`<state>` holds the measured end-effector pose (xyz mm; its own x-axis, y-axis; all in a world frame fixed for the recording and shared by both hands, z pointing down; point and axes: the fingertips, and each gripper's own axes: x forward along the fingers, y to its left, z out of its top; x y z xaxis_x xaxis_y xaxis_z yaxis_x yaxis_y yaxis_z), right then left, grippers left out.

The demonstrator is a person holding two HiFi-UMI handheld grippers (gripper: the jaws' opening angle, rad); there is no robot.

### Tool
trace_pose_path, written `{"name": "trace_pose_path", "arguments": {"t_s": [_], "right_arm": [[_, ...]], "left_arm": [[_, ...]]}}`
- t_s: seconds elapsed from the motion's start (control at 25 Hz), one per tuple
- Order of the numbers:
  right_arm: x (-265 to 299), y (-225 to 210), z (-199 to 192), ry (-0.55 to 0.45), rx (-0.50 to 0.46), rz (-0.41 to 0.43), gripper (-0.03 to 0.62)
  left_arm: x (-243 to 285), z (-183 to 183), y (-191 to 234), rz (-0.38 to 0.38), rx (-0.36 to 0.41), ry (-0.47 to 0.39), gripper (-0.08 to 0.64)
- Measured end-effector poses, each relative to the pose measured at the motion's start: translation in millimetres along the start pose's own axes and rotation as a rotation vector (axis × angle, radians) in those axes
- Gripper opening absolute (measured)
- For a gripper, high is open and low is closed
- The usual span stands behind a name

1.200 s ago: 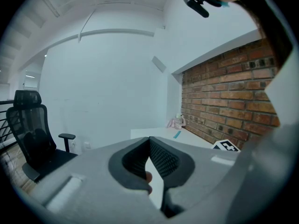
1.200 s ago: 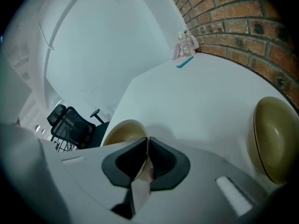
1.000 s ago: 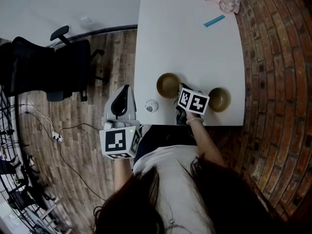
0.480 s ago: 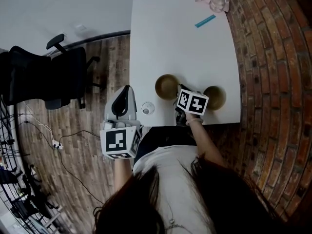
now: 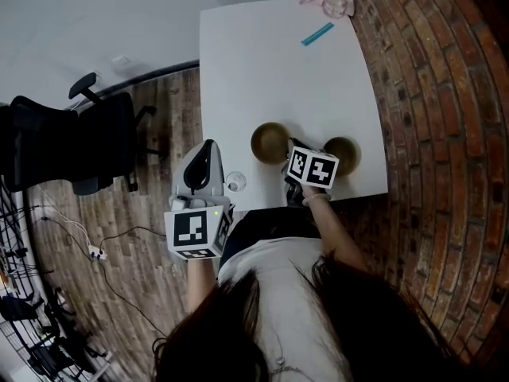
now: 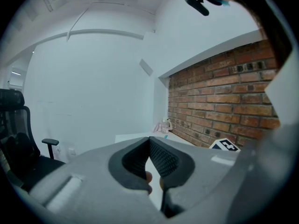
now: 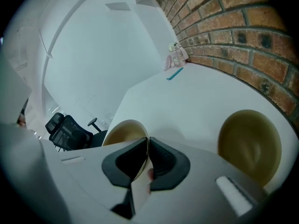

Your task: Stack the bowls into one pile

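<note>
The right tongs (image 7: 147,143) are clamping the thin rim of a bowl (image 7: 124,130), its wall caught between the closed pads, while the left tongs (image 6: 149,141) are closed on nothing and hanging off the table's (image 5: 278,70) near left corner. The gripped bowl is lying close to the table's near edge, and the second bowl (image 7: 250,141) is sitting further along that edge towards the table's right side, apart from the first and not yet nested. Both are looking hard, stiff and smooth, with a dull golden sheen that is perhaps metal. I am judging them light but slippery, so a shallow pinch is risking a swing or a slide, and biting deep over the rim is seeming the safest hold. The right gripper view is showing the rim between the pads, which the marker cube (image 5: 312,168) is hiding in the head view. The head view is giving the layout of both bowls on the table, and the left gripper view is catching no bowl at all
</note>
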<state>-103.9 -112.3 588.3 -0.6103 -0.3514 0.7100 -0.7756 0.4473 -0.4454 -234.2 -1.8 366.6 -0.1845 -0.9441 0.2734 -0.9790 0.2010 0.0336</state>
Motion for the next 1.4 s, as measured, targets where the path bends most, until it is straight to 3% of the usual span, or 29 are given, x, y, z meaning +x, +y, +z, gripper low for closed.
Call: {"name": "trace_pose_path", "arguments": {"t_s": [1.4], "right_arm": [[-72.1,-58.0,13.7,-0.153,0.101,-0.094,0.020]], "left_arm": [[19.8,19.6,-86.5,-0.243,0.059,-0.050,0.000]]}}
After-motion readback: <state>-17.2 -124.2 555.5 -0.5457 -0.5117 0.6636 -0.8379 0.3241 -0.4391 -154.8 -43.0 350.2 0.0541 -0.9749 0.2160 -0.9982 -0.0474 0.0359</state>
